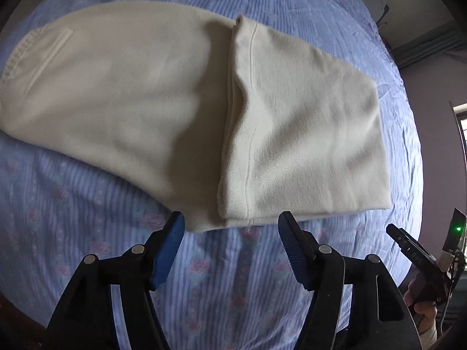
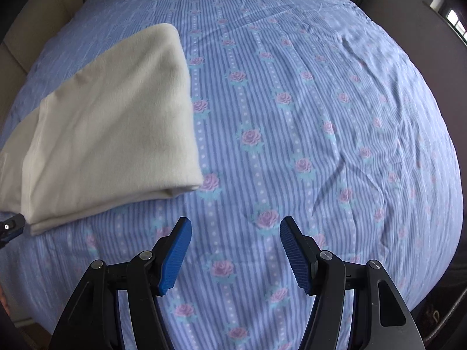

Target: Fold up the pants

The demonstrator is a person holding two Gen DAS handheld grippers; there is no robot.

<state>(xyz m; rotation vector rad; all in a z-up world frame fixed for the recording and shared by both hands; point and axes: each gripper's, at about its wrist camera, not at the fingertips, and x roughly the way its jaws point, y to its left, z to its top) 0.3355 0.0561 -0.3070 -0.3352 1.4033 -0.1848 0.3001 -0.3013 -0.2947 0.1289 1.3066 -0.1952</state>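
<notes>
Cream pants (image 1: 131, 102) lie folded on the bed, waistband and pocket at the left, with the leg ends (image 1: 306, 134) laid over the right half. My left gripper (image 1: 230, 218) hovers at the near edge of the fold, open, its blue pads apart and nothing pressed between them. In the right wrist view the pants (image 2: 102, 134) lie to the left. My right gripper (image 2: 235, 221) stands open over bare sheet, apart from the cloth. Its black body (image 1: 414, 250), held in a hand (image 1: 423, 306), also shows at the right edge of the left wrist view.
A blue striped bed sheet with pink roses (image 2: 321, 116) covers the whole bed, lightly creased on the right. Beyond the bed's right edge are a wall and a window (image 1: 461, 122). A pale headboard (image 2: 38, 8) runs along the far left.
</notes>
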